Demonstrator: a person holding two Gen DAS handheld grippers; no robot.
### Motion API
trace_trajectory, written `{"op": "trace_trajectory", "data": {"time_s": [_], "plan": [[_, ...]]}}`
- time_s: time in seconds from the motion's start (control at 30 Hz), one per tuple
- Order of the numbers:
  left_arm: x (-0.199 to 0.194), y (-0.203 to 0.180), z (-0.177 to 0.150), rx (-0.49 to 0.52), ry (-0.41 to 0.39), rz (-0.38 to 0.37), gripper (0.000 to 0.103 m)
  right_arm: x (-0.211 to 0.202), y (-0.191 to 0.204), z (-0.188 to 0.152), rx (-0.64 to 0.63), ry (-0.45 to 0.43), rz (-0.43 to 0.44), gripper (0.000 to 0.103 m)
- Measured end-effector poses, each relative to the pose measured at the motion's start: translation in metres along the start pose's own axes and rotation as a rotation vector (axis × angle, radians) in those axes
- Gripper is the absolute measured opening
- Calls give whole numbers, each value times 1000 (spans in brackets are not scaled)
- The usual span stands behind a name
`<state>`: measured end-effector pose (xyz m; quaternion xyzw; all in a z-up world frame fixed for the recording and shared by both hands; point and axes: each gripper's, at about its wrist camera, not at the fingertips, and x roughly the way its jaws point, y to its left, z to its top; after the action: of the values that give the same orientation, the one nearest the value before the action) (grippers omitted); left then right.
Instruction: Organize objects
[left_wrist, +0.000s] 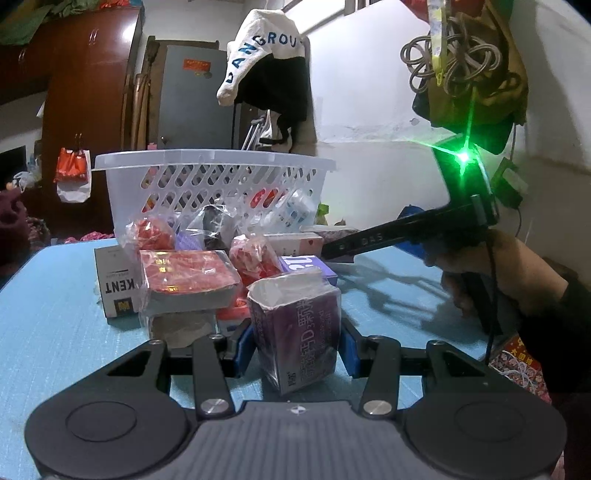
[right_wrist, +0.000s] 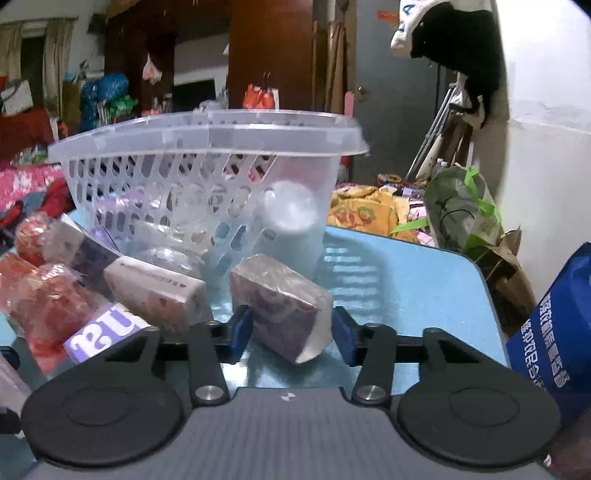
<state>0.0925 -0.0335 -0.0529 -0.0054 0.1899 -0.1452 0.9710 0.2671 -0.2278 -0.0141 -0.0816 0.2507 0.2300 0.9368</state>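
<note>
Two grippers at a cluttered blue surface (left_wrist: 55, 302), each straddling a box in front of a white slotted basket (left_wrist: 207, 177).

The left gripper (left_wrist: 295, 350) has its jaws wide around an upright purple medicine box (left_wrist: 295, 332) with a torn top; contact with the pads is hard to make out. The right gripper (right_wrist: 291, 334) has its jaws wide around a tilted plastic-wrapped box (right_wrist: 284, 310), a gap showing on the right side. Behind lie a KENT carton (left_wrist: 114, 284), a wrapped red box (left_wrist: 184, 277) and red bagged items (left_wrist: 255, 258). The basket's contents are blurred behind the slots.
</note>
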Motion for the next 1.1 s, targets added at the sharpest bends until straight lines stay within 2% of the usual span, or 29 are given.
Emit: {"op": "trace_trajectory", "data": {"time_s": [0.17, 0.47, 0.6, 0.7, 0.83, 0.93, 1.1], "plan": [[-2, -1, -2, 18, -7, -9, 51, -13, -5, -4, 29, -37, 14, 41], [-7, 6, -2, 14, -32, -10, 51, -34, 4, -11, 29, -98, 14, 39], [-13, 11, -1, 3, -65, -14, 51, -50, 11, -18, 26, -144, 13, 39], [-20, 17, -1, -9, -97, -57, 51, -69, 18, -24, 27, -196, 26, 39], [-31, 25, 3, -36, -149, -78, 51, -93, 23, -27, 44, -269, 38, 39], [-41, 36, 20, -46, -190, -81, 51, -106, 26, -17, 52, -324, 62, 39], [-38, 61, 94, -26, -269, -44, 51, -97, 37, 35, 8, -363, 92, 39]]}}
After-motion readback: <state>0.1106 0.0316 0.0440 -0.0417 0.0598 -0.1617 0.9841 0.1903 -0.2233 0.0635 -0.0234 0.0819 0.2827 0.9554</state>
